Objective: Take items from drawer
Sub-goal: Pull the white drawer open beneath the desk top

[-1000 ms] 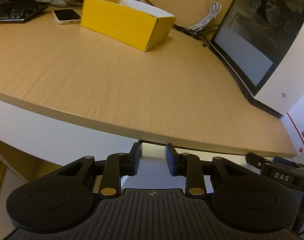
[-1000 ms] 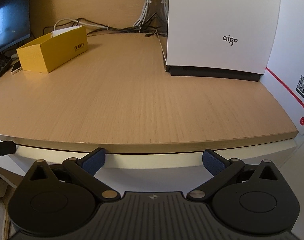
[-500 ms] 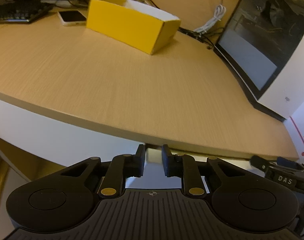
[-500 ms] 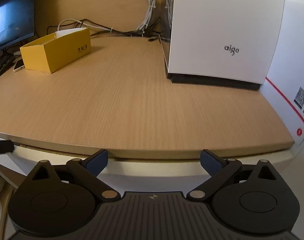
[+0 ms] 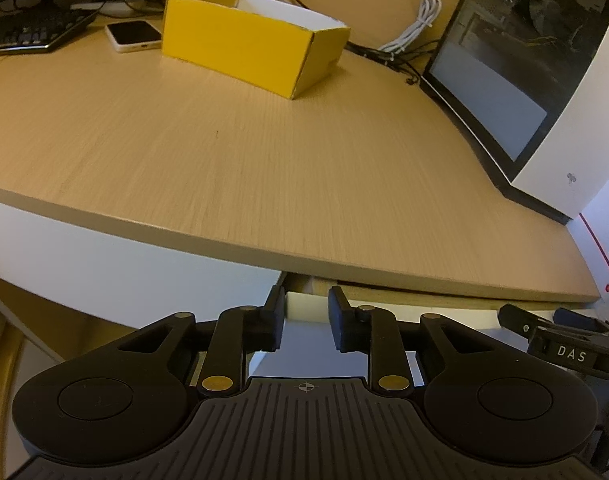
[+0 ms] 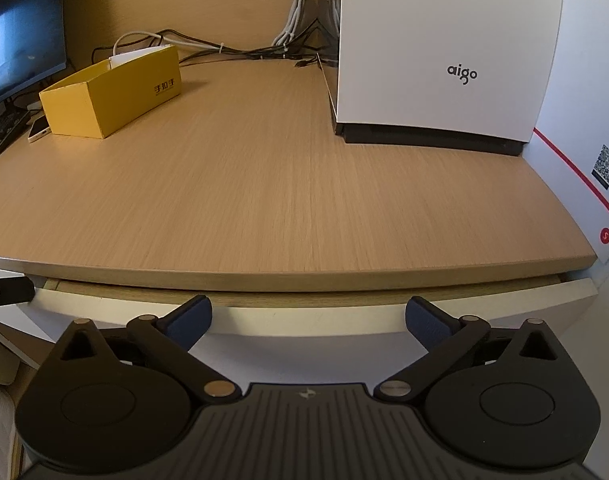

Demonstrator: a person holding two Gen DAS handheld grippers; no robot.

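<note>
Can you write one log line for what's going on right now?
stage: opening drawer | left gripper: at drawer's left end, fingers apart | right gripper: open at drawer front | drawer: slightly out | items: not visible

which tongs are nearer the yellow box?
Left. The left tongs sit at the desk's front edge with the yellow box straight ahead across the desk. The right tongs sit farther along that edge; the box lies far off to their left.
</note>
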